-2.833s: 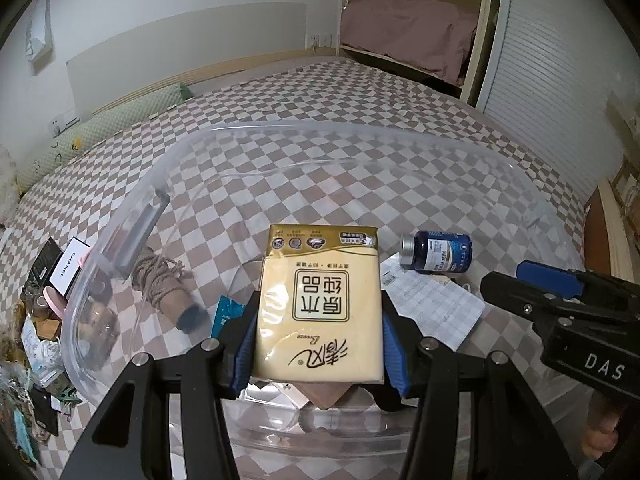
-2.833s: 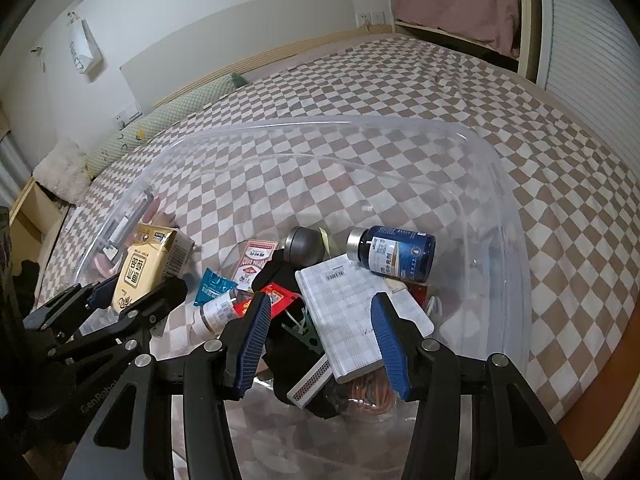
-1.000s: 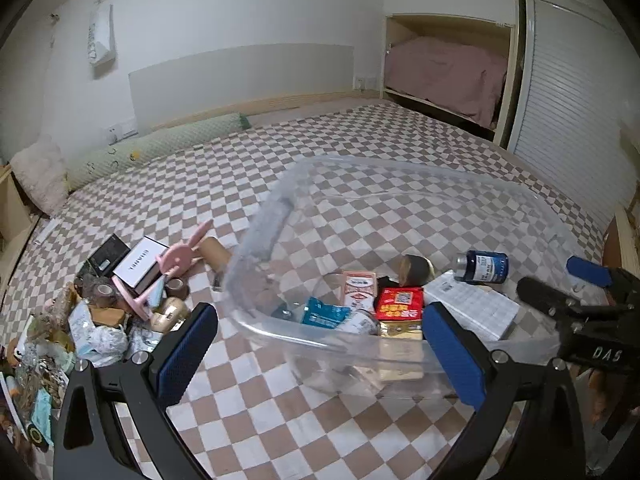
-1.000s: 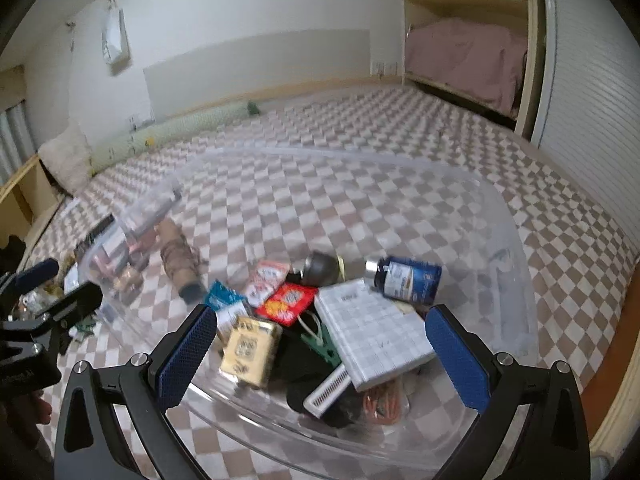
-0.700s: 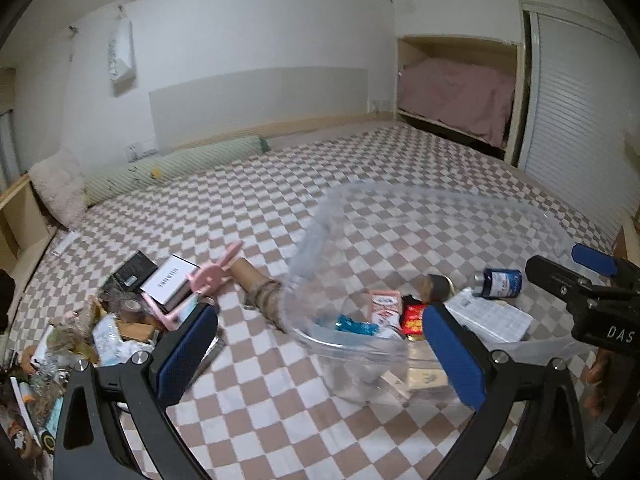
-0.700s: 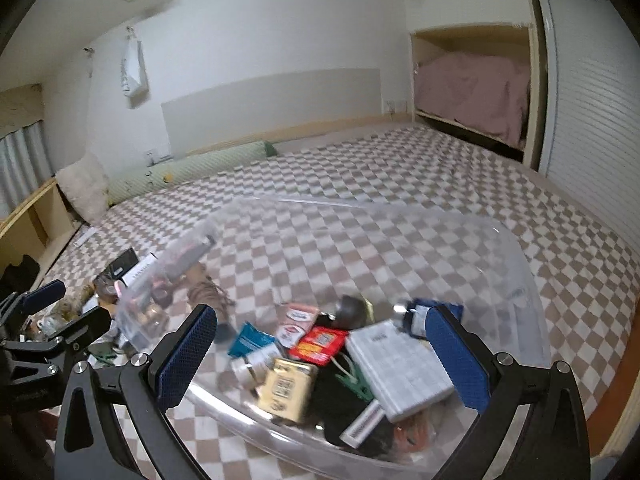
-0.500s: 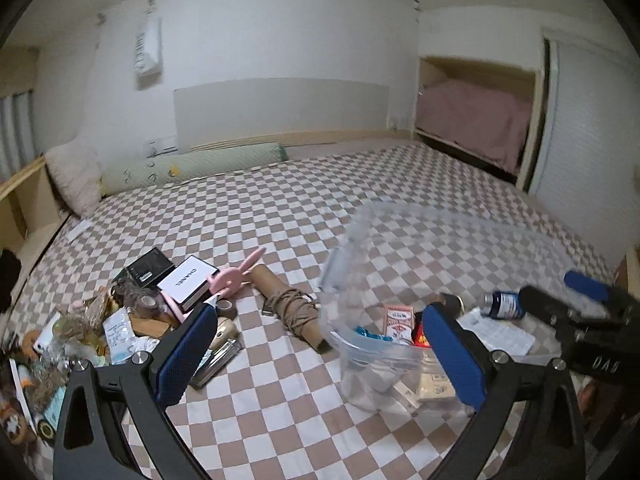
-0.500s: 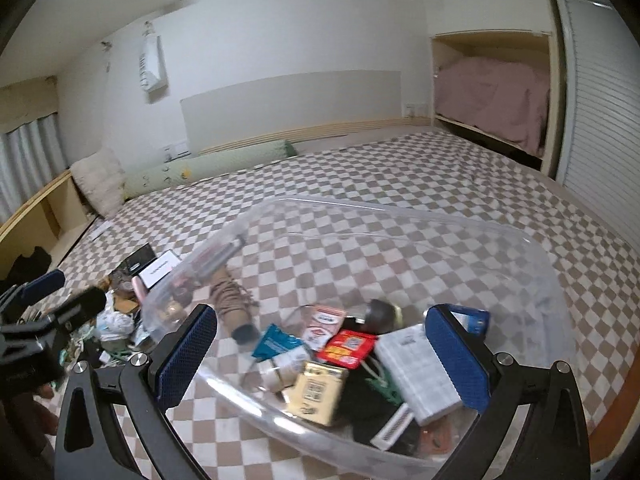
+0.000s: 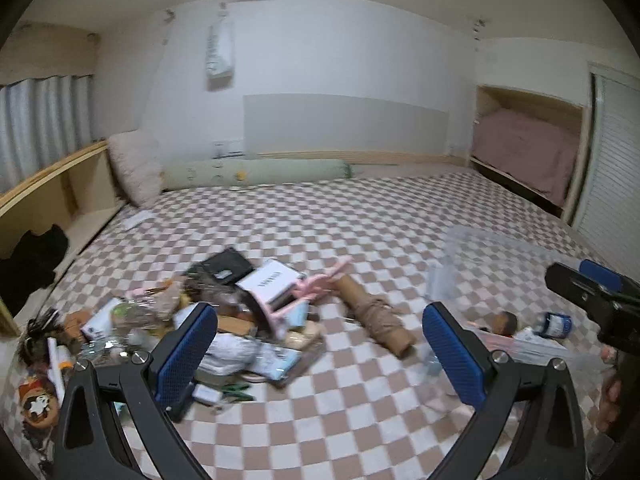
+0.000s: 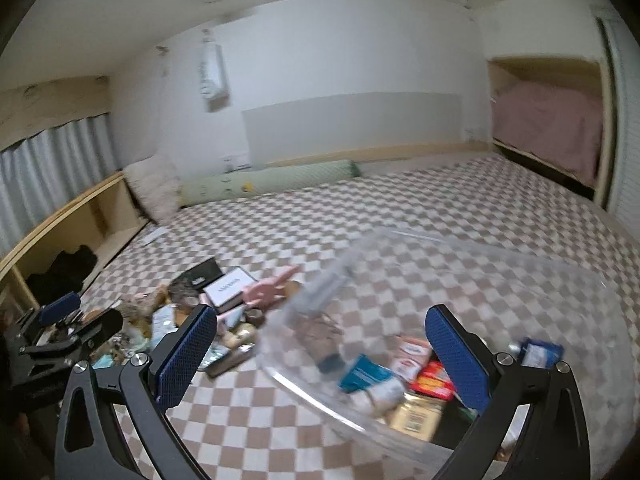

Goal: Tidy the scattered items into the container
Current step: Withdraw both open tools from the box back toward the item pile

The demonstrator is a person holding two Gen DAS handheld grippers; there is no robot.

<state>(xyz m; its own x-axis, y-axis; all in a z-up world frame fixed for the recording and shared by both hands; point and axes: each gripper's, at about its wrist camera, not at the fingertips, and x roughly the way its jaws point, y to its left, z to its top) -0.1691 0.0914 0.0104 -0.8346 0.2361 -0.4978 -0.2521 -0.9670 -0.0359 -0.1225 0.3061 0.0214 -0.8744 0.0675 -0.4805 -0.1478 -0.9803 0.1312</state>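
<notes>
Left wrist view: left gripper (image 9: 320, 344) spread wide, fingers (image 9: 186, 354) empty, aimed at scattered pile (image 9: 192, 320) on checkered bed (image 9: 360, 224). Pile holds white box (image 9: 272, 280), black case (image 9: 228, 266), pink bunny-shaped piece (image 9: 316, 284), cardboard tube wrapped in twine (image 9: 378, 320) lying just beside it. Clear container (image 9: 500, 248) off to right edge, mostly cropped; blue bottle (image 9: 554, 323) visible through its wall. Right gripper (image 9: 592, 286) seen from the side at far right.

Right wrist view: right gripper (image 10: 320, 350) also wide apart, nothing held, hovering over near rim of container (image 10: 460, 256). Inside: blue bottle (image 10: 542, 354), red packet (image 10: 434, 380), teal packet (image 10: 362, 374), yellow tissue pack (image 10: 418, 418). Left gripper (image 10: 68, 322) at left edge, over the pile.

Risks: pile dense and overlapping, so a grab likely to catch two things or drag neighbours off. Tube round, likely to roll on soft bedding. Both frames motion-blurred, so aim uncertain. Right fingers close to container rim; a bump could shove the light tub.

View differences: only the right view shows container contents properly; only the left view shows the tube in the open and small clutter at the pile's left end.
</notes>
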